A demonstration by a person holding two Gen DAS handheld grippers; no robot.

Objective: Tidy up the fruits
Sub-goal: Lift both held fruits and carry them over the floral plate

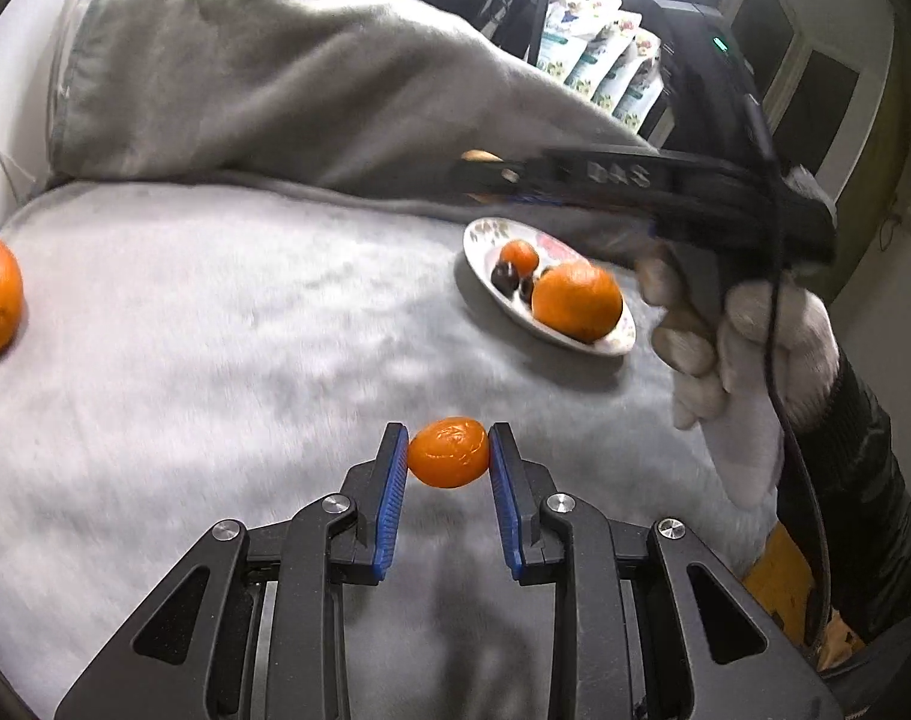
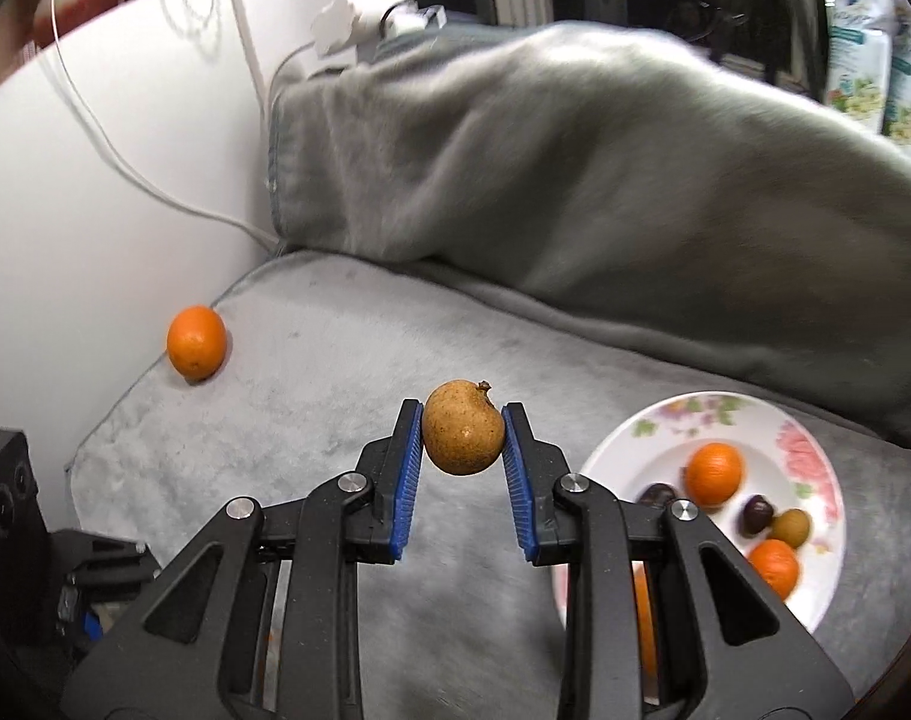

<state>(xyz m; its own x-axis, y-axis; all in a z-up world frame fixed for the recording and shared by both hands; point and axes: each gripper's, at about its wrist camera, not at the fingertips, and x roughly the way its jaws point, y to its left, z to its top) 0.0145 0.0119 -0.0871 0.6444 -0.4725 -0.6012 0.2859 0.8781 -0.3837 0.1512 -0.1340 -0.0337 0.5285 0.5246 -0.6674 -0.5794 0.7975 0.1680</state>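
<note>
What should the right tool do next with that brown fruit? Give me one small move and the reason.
Probably carry the brown fruit across over the flowered plate and lower it there. The right tool is shut on it, clear of the grey blanket, and the plate already holds sorted fruit with bare room at its near-left side. The left tool holds a small orange fruit, so go in one at a time.

White floral plate (image 2: pixel 749 420), orange kumquat (image 1: pixel 449 452), grey blanket (image 1: pixel 215 330)

Brown fruit (image 2: pixel 463 435) between right gripper (image 2: pixel 463 468) pads (floral plate (image 2: pixel 815 450) nearby)
</note>
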